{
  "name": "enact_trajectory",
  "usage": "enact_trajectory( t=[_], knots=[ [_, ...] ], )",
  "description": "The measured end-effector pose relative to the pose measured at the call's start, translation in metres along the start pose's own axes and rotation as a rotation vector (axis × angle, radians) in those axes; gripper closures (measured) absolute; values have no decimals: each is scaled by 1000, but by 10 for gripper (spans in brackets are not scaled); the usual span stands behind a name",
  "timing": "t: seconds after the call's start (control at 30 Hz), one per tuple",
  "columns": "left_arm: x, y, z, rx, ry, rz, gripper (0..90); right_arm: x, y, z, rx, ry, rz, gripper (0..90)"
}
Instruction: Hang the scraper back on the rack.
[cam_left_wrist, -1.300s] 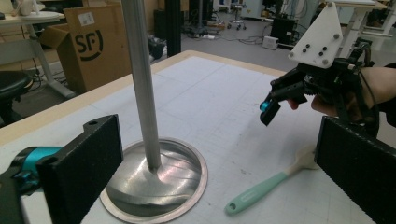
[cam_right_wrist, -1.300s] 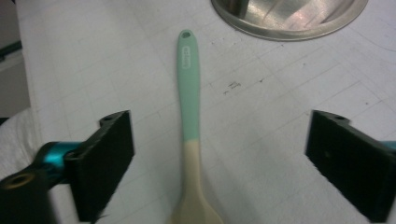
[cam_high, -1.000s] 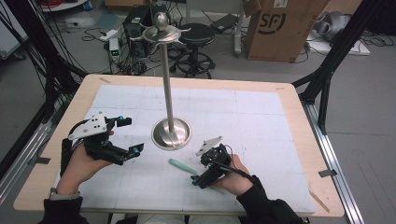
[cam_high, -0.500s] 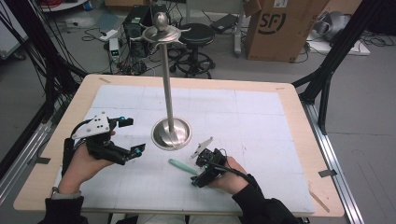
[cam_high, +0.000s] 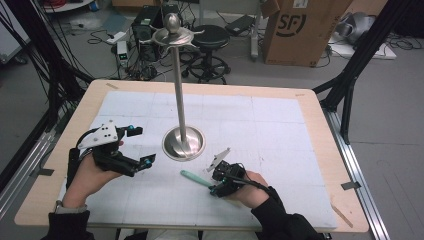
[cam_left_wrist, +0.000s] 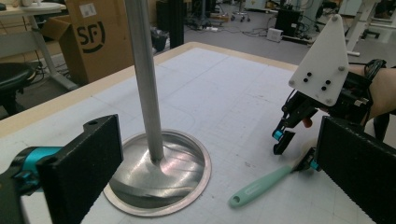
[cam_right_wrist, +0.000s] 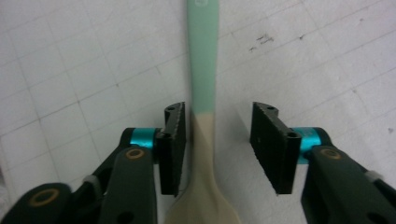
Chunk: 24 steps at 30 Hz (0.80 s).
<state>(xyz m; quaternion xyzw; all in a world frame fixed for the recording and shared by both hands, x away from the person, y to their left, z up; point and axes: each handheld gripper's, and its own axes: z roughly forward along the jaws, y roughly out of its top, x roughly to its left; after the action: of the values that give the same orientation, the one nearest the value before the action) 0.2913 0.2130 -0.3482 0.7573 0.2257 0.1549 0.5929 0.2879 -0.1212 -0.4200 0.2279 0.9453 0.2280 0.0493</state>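
Cables, a stool and a cardboard box (cam_high: 299, 31) crowd the workshop floor behind our white gridded tabletop (cam_high: 280, 125), where a tall steel stand (cam_high: 183, 142) rises from its round base. Just in front of that base, toward us, lies a spatula (cam_high: 196, 178) with a mint-green handle and a cream blade. Our right gripper (cam_high: 220, 181) is lowered over it, jaws part open on either side of the neck where green meets cream, one pad close against it, the other still apart; nothing is clamped yet. Our left gripper (cam_high: 135, 146) waits beside the base on the other side, jaws wide and empty. We judge the pickup to be in hand: next, the right jaws must close squarely on the neck before any lift.
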Motion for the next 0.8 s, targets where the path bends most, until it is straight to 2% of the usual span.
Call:
enact_trajectory(
  t=[0.17, 0.27, 0.4, 0.57, 0.67, 0.8],
  knots=[
    [0, 0, 0, 1, 2, -2, 18, 4, 0, -2, 35, 1, -31, 729],
    [0, -1, 0, 5, 3, -3, 18, 5, 0, -3, 38, 16, -46, 797],
    [-1, -1, 2, 10, 2, -1, 18, 4, -1, -3, 26, 24, -57, 807],
    [0, -1, 1, 6, 6, -4, 18, -2, -5, -4, -5, 59, -35, 809],
    [1, 0, 0, 4, 13, -1, 18, -4, -6, -6, -23, 32, -31, 809],
    [1, 0, -2, -4, 16, 1, 18, -10, -8, -13, -92, 33, -7, 810]
  ],
)
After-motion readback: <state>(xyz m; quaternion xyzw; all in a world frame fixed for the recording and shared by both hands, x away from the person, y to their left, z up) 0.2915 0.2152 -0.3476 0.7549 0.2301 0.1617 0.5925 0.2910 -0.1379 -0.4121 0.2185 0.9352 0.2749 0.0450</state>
